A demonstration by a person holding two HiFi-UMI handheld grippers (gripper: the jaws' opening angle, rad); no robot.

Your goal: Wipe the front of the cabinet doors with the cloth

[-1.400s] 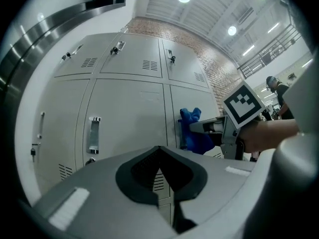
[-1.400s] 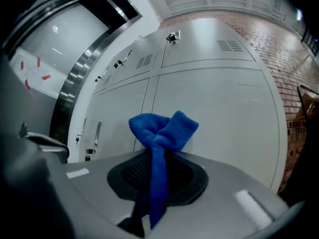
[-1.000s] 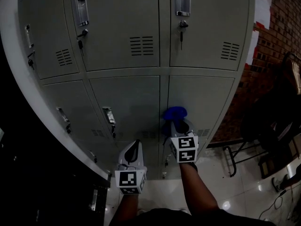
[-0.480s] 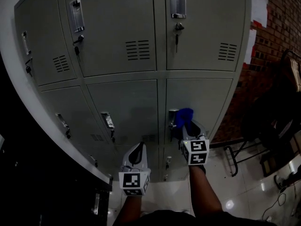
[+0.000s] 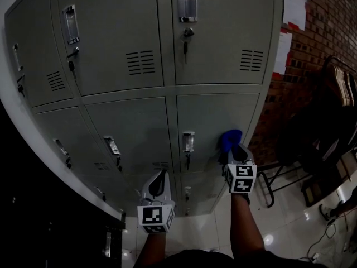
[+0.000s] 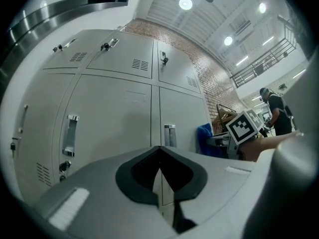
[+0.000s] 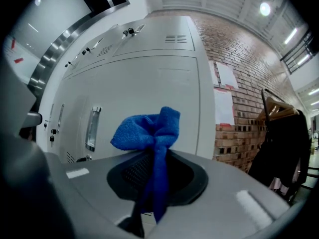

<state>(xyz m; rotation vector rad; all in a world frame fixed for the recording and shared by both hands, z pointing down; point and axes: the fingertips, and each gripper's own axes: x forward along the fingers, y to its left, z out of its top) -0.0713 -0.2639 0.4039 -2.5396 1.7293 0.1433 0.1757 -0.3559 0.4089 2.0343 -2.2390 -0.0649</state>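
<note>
The grey locker cabinet (image 5: 139, 110) fills the head view, its doors in rows. My right gripper (image 5: 233, 148) is shut on a blue cloth (image 5: 229, 138) and holds it against the lower right door (image 5: 215, 113), to the right of that door's handle (image 5: 188, 141). In the right gripper view the cloth (image 7: 149, 131) bunches out from between the shut jaws, with the door (image 7: 144, 88) close behind. My left gripper (image 5: 159, 182) hangs lower and to the left, off the doors, shut on nothing. The left gripper view shows its tips (image 6: 159, 151) meeting and the cloth (image 6: 204, 136) off to the right.
A brick wall (image 5: 312, 32) with paper sheets (image 5: 294, 4) stands right of the cabinet. A dark rack with hanging clothes (image 5: 329, 121) and a black metal frame (image 5: 273, 177) sit on the glossy floor (image 5: 290, 228) at right. Dark furniture (image 5: 33, 216) borders the left.
My right gripper has carried the cloth to the right across the lower right door, from over its handle to past it. The left gripper has barely moved.
</note>
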